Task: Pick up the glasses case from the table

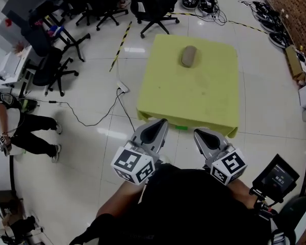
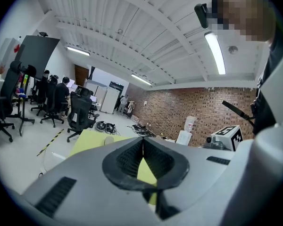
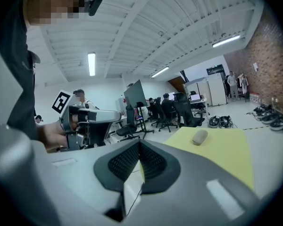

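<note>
So basically nothing's done on this one yet. The yellow worktop (image 1: 204,101) sits out ahead, with white floor (image 1: 92,75) all round it. The case (image 1: 189,56), a grey-brown oval pod, lies flat on its own toward the far side of the top, a bit left of centre, with nothing touching it. The left claw (image 1: 161,122) and right claw (image 1: 198,132) are both well apart from it, down by the worktop's near edge in the head view. So the whole job is left, I reckon: close the gap, open up, get round the case, pinch, lift. Pose-wise, both forearms (image 1: 117,203) are tucked in close to the body and poke forward side by side. The tools are held roughly level, noses tipped only a little down and aimed at the worktop. The left claw is pressed together, tips meeting and nothing between them, with just a sliver of yellow showing through lower down in its own view. The right claw looks the same, tips meeting and empty, and its view has the case off to the right of its nose, not dead ahead. My guess is either one could take it, but whichever goes has to spread first. The case looks smooth and rounded, so I'd grab it across the narrow width.
</note>
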The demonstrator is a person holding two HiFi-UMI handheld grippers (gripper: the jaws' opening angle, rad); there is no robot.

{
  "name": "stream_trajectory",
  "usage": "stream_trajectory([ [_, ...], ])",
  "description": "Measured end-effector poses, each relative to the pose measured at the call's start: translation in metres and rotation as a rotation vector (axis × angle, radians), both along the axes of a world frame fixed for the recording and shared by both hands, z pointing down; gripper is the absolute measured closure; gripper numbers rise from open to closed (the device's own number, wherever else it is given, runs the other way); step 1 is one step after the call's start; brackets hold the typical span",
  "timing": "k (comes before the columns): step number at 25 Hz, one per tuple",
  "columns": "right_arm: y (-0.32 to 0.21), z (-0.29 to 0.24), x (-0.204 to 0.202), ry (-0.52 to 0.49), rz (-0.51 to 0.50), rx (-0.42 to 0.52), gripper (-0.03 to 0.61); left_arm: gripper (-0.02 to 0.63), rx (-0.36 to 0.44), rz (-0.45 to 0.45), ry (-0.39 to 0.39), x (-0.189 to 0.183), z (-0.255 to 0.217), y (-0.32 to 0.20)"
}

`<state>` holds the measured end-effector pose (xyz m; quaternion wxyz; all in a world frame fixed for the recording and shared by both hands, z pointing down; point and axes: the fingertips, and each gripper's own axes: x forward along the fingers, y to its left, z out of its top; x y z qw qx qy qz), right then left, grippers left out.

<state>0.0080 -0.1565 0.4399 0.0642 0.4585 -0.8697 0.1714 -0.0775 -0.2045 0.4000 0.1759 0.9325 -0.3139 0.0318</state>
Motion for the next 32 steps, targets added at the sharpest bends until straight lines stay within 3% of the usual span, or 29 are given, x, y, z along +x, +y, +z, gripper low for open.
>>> stream_trajectory([
  [8, -0.032, -0.008, -0.030, 0.040, 0.036, -0.007, 0.577, 0.606, -0.010, 0.039, 0.033, -0.030, -0.004, -0.040],
  [18, -0.052, 0.011, -0.072, 0.090, 0.054, -0.039, 0.577, 0.606, -0.048, 0.054, 0.058, -0.074, 0.025, -0.068],
  [32, -0.068, 0.012, -0.085, 0.131, 0.053, -0.052, 0.577, 0.606, -0.054, 0.052, 0.096, -0.090, 0.030, -0.087],
])
